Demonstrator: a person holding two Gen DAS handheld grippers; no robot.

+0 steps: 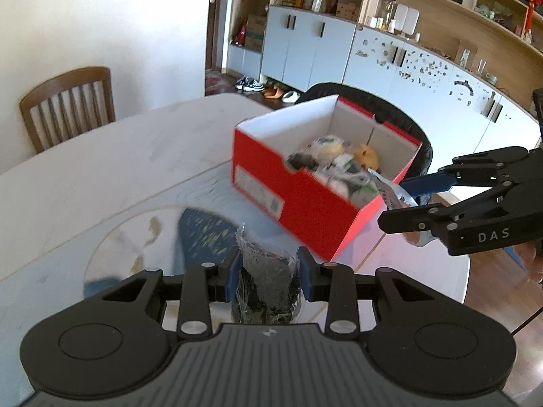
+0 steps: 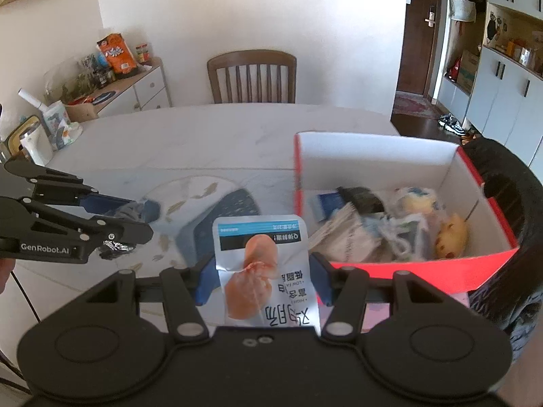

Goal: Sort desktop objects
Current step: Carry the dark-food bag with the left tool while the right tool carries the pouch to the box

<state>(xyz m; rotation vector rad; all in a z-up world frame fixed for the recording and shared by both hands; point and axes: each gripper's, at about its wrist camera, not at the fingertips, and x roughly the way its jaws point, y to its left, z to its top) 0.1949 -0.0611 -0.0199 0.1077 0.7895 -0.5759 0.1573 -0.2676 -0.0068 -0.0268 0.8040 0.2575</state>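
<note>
A: Left tongs (image 1: 268,276): blue pads clamped on a dark packet (image 1: 266,291). Crinkled clear film, black contents, glossy highlights, top edge pinched to a ragged crimp. Held upright between the pads, above the table (image 1: 101,169).

B: Right tongs (image 2: 263,279)?

A: Clamped on a flat pouch (image 2: 266,271). Smooth white plastic, blue band and black strip at the far end, pink-orange meat pictured at centre, large printed characters near the camera. Raised clear of the tabletop, just beside the red box (image 2: 424,271).

B: Box condition?

A: Open-topped cardboard, red outside, white inside, notch cut in one short wall. Seated on the table's far right edge. Already holding mixed items: crumpled wrappers, a yellow soft toy (image 2: 451,234), a dark object, printed paper. Details blurred.

B: Table surface?

A: Pale, marble-like, matte. Round glass turntable (image 1: 135,237) at centre, reflective, fish motifs visible, blue patch showing in it.

B: Surroundings?

A: Slatted wooden chair (image 2: 251,76) behind the table.
</note>
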